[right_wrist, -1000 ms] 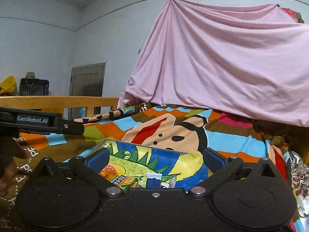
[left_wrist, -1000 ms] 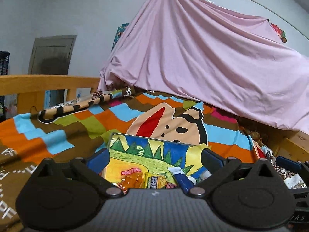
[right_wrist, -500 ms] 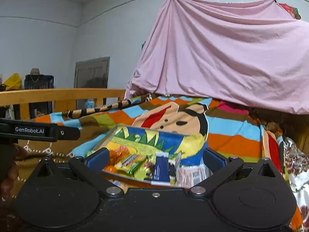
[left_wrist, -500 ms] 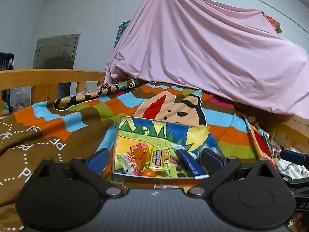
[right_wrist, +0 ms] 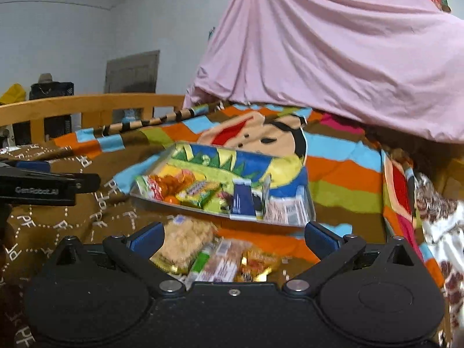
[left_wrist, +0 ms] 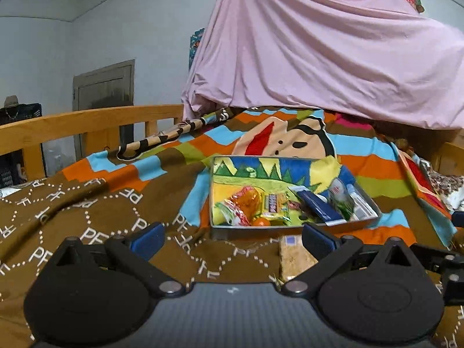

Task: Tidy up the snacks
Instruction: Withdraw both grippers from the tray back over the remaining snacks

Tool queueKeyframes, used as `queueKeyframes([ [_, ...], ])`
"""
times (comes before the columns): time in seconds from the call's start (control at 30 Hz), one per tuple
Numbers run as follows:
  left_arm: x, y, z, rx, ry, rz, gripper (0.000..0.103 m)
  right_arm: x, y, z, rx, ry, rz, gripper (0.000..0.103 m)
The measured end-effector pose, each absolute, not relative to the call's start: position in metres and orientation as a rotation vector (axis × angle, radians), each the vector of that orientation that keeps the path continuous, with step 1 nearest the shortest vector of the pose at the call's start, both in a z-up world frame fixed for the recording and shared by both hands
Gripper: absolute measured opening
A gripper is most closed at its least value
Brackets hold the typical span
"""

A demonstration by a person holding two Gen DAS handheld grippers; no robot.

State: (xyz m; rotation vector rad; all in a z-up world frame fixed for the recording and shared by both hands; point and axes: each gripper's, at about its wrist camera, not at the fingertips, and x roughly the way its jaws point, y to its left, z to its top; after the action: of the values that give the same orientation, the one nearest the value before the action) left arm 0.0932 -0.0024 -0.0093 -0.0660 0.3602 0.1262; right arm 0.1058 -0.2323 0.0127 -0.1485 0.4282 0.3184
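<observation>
White "PF" letters inside dotted hexagon outlines repeat across the brown woven blanket (left_wrist: pixel 87 203), left of and below the left gripper's jaws. In the right wrist view, a black tool bar (right_wrist: pixel 49 185) far left of the jaws carries blurred white "GenRobot.AI". Snack wrapper print is too blurred to read.

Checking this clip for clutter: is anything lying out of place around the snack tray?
Yes. Several snack packets lie loose on the blanket, just in front of the tray instead of in it, including a crumbly beige bar. The tray's own contents look jumbled.
</observation>
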Motion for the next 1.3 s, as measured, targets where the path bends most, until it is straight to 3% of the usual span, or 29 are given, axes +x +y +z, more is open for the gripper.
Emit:
queueKeyframes([
  [0.3, 0.074, -0.004, -0.029, -0.08, 0.458, 0.104, 0.103, 0.088, -0.231, -0.006, -0.156, 0.506, 0.291, 0.102],
  [0.57, 0.066, -0.005, -0.034, -0.039, 0.484, 0.086, 0.103, 0.077, -0.222, -0.007, -0.217, 0.461, 0.3, 0.102],
  [1.3, 0.086, 0.0, -0.039, -0.013, 0.589, 0.052, 0.103, 0.091, -0.222, -0.028, -0.168, 0.596, 0.27, 0.102],
])
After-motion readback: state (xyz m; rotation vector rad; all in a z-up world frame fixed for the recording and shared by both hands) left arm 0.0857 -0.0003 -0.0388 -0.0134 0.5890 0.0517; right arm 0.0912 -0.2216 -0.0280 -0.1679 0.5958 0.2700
